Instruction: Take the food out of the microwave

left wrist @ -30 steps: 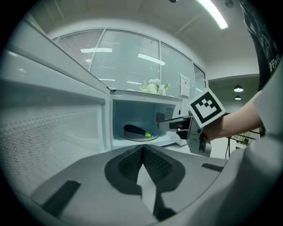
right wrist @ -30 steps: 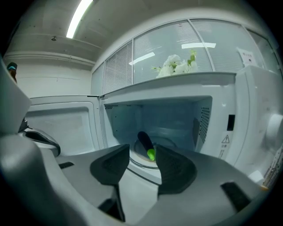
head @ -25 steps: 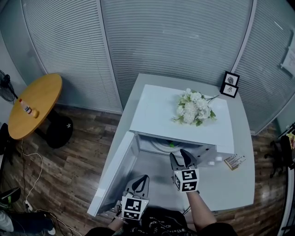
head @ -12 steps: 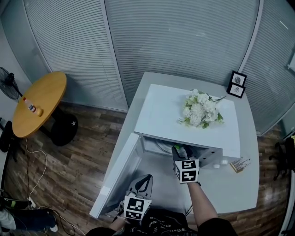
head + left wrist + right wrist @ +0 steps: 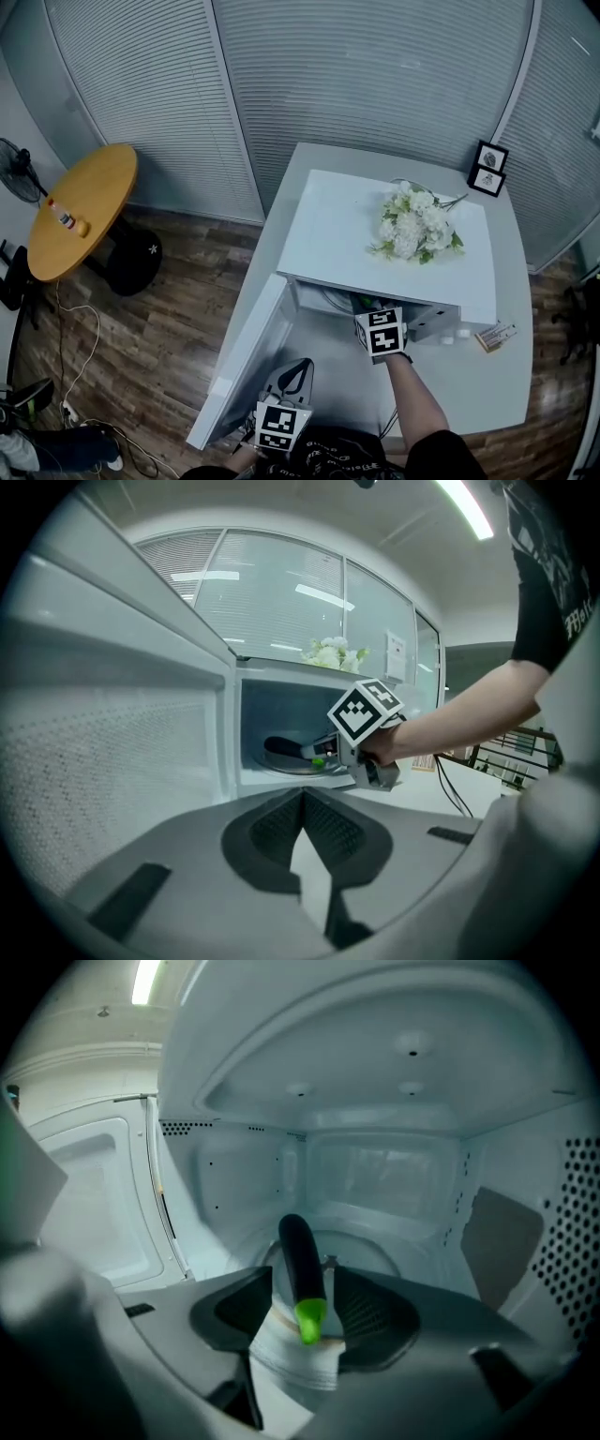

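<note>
Two jaws of my right gripper (image 5: 302, 1283) stand wide apart inside the microwave (image 5: 394, 272). They have just been opening, and the eggplant (image 5: 300, 1251) lies between them, not pressed. It is smooth, dark and long, with its green stem end toward me, and it rests on the round turntable (image 5: 375, 1246). The microwave's flat white door (image 5: 246, 361) swings out at its left, and white flowers (image 5: 417, 225) sit on its top. Perforated metal (image 5: 572, 1232) lines its right inner wall. My left gripper (image 5: 302, 794) hangs clenched and empty before the microwave's opening.

Wore black short-sleeved shirt (image 5: 542, 574), pale lettering | left gripper (image 5: 298, 368), right gripper (image 5: 306, 1305) carried white cubes (image 5: 380, 334) with black squares
</note>
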